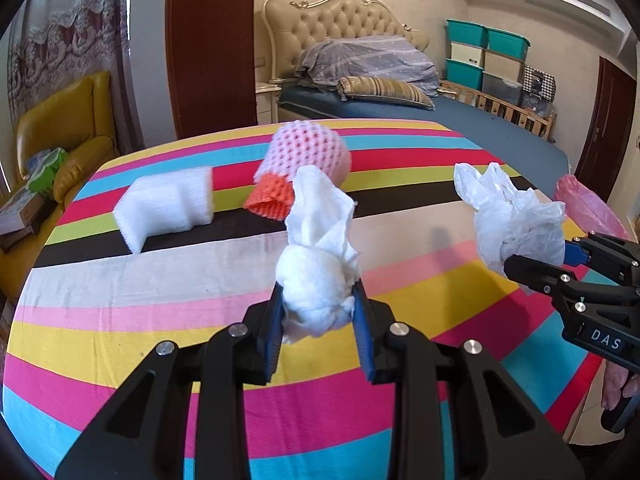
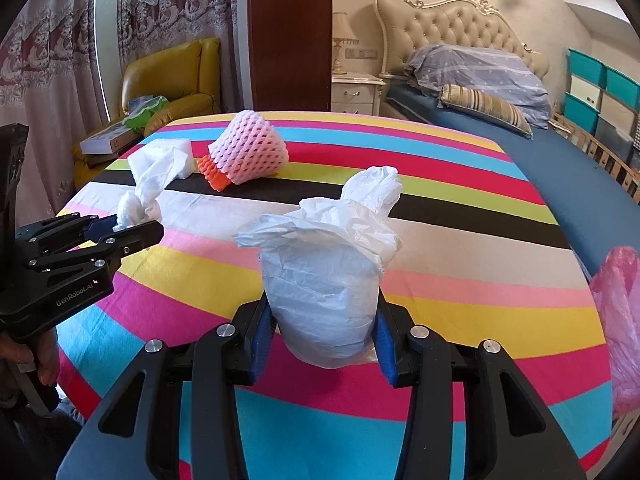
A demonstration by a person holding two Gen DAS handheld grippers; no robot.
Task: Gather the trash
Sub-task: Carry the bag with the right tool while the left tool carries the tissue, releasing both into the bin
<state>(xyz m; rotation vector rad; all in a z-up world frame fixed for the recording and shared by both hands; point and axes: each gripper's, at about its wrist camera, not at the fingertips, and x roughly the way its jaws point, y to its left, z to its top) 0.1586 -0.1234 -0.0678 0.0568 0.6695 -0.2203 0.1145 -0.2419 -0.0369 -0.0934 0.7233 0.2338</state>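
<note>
My left gripper is shut on a crumpled white paper towel and holds it above the striped tablecloth. It also shows in the right wrist view, with the towel. My right gripper is shut on a crumpled white plastic bag, also seen from the left wrist. A pink foam fruit net with an orange one and a white foam piece lie on the far side of the table.
A pink plastic bag hangs at the table's right edge. A yellow armchair with boxes stands at the left. A bed and stacked storage bins lie behind the table.
</note>
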